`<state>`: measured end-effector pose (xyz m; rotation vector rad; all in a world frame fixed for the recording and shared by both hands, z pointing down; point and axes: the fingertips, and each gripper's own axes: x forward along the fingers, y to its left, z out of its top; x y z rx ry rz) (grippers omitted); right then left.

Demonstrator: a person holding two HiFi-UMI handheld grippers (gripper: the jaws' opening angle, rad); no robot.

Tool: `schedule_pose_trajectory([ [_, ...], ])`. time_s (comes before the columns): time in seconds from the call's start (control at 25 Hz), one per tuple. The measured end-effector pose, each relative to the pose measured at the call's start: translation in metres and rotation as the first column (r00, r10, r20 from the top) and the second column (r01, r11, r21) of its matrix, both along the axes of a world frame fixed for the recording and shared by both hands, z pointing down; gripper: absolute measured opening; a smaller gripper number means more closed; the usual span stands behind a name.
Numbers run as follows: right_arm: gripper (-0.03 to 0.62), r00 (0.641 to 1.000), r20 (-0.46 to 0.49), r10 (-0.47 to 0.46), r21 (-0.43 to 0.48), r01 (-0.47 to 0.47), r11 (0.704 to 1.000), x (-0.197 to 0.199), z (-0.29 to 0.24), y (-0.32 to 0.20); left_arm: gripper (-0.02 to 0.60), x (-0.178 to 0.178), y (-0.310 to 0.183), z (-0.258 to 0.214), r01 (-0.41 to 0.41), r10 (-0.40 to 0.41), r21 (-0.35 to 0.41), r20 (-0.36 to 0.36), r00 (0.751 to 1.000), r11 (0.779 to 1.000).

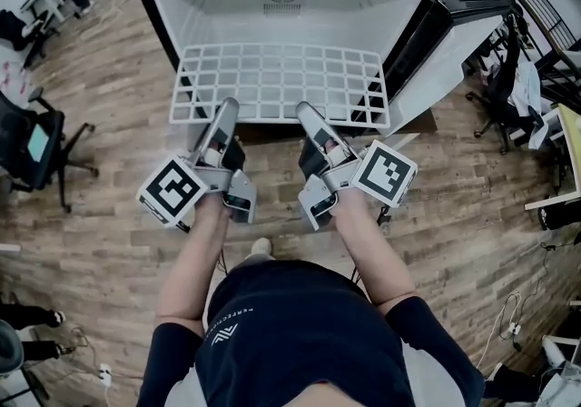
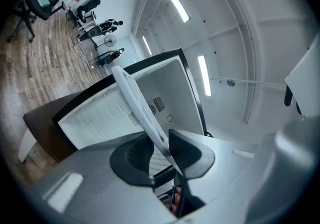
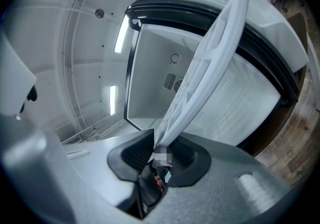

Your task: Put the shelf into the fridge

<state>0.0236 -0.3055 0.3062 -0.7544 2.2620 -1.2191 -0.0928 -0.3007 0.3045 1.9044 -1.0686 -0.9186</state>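
Step in hand: insertion. The left claw (image 1: 226, 113) and the right claw (image 1: 310, 116) each clamp the near edge of the white wire shelf (image 1: 281, 78), which is held roughly level at the mouth of the open fridge (image 1: 281, 10). The next move probably calls for a straight inward push, both sides kept even.

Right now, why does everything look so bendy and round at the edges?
Head view: the wide lens bows the floor planks around the fridge. Left gripper view: the ceiling lights glare white, and the shelf looks curved. Right gripper view: the same bending, with dark rounded corners.
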Motion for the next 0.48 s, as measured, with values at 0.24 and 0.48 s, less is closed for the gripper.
schedule_pose_trajectory([
  [0.24,0.081,1.0,-0.017,-0.013,0.002,0.013,1.0,-0.0012,-0.0035,-0.0038,0.107,-0.0009,-0.0024,-0.0012,-0.002,0.002,0.003,0.009,1.0,1.0],
  [0.48,0.084,0.999,-0.035,-0.021,0.0,0.022,1.0,-0.0007,-0.0049,-0.0089,0.11,-0.0005,-0.007,-0.0042,-0.011,0.011,0.016,0.014,1.0,1.0],
])
